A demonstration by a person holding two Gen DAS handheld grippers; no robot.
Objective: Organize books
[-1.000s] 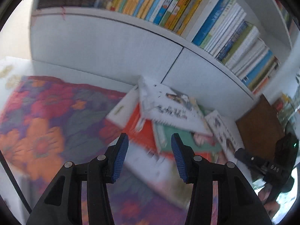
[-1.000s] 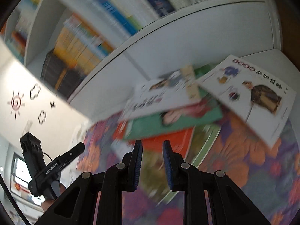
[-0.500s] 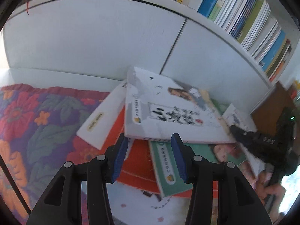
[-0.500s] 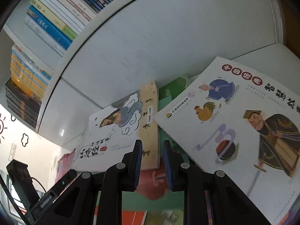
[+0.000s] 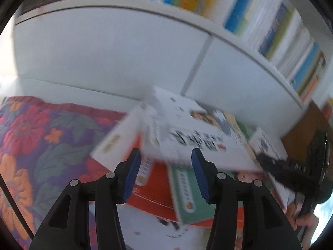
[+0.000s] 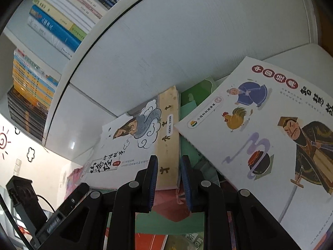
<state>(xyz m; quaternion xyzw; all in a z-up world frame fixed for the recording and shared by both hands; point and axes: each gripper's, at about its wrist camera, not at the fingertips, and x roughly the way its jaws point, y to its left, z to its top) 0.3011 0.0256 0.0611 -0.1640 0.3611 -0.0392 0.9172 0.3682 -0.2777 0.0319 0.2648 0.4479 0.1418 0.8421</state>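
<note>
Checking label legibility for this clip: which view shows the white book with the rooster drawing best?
The right wrist view: the rooster book lies sharp there, cover drawings and title plain, though the picture's right edge crops it. The left wrist view is motion-blurred and shows only a white sliver of it, past the top book of the pile.

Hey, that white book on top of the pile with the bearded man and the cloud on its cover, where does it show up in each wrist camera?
Left wrist: white book, blurred, centre, just beyond the left gripper.
Right wrist: white book, left of centre, its tan edge reaching down between the fingers of the right gripper.
Shared landmark: the white cabinet front behind the pile.
</note>
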